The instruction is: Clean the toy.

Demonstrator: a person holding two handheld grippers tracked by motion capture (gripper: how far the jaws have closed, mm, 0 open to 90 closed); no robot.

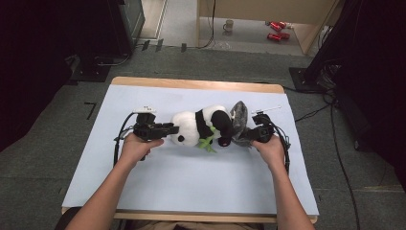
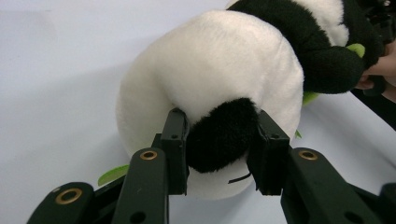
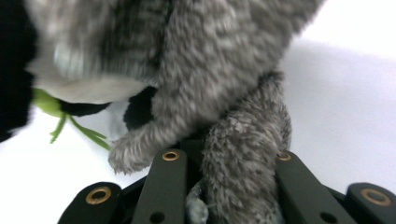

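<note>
A plush panda (image 1: 201,125), round and soft-piled, is laid on its side at the middle of the pale blue counter (image 1: 191,182). Its black ear is clamped by the left gripper (image 2: 223,140) jaws. A shaggy grey plush toy (image 3: 219,84) beside it is gripped by a limb in the right gripper (image 3: 224,172) jaws.

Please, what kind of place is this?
Probably an indoor lab or workshop: a table under a pale blue cover stands on grey carpet, cables cross the floor, and a mug sits beyond.
</note>
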